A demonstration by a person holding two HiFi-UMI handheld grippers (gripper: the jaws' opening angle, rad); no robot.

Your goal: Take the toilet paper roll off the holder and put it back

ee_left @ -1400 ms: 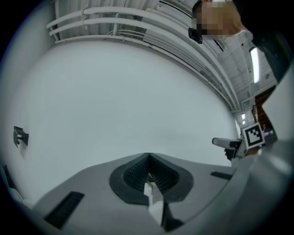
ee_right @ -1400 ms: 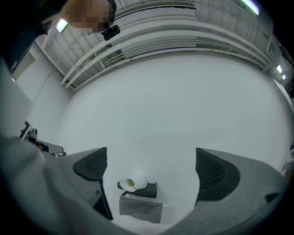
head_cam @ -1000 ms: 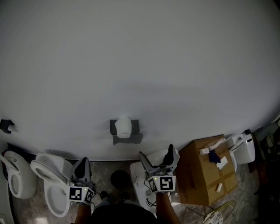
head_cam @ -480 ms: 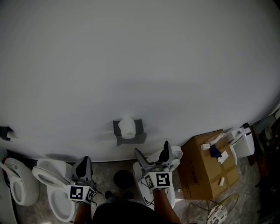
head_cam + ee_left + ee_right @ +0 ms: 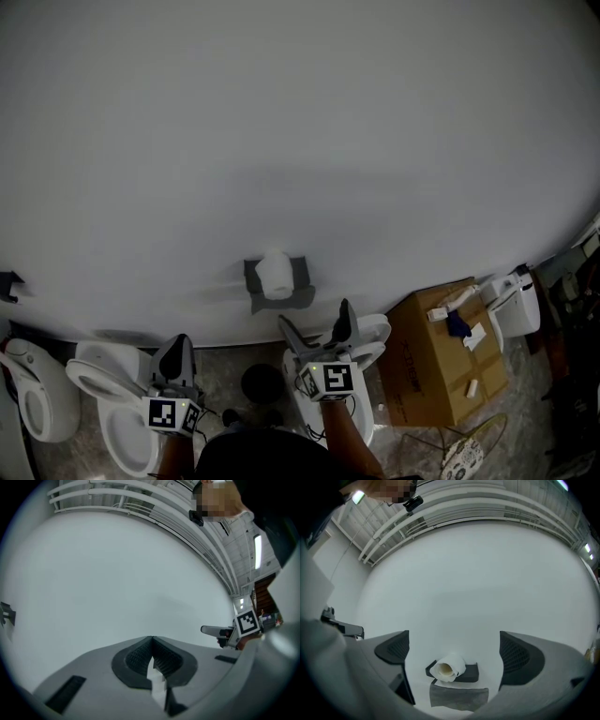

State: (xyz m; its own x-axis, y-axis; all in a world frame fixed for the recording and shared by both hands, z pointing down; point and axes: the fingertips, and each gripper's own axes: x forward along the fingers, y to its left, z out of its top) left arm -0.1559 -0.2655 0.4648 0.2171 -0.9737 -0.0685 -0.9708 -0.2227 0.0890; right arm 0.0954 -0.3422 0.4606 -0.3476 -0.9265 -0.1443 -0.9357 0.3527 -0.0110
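A white toilet paper roll (image 5: 276, 274) (image 5: 447, 667) sits on a dark holder (image 5: 278, 278) (image 5: 466, 672) fixed to the plain white wall, with a grey patch (image 5: 458, 698) below it. My right gripper (image 5: 314, 327) (image 5: 453, 654) is open, low in the head view, a little right of and below the roll, its jaws framing the roll from a distance. My left gripper (image 5: 177, 352) (image 5: 151, 645) is shut with nothing in it, low at the left, pointing at bare wall.
Below the wall stand white toilets (image 5: 108, 405) (image 5: 352, 361) on the floor, a dark round object (image 5: 262, 382) between them, and a cardboard box (image 5: 450, 361) with small items on it at the right. A small dark fitting (image 5: 9, 284) sits on the wall at far left.
My right gripper has moved up and left, closer to the roll. The head view has shifted slightly. The left gripper has stayed in place.
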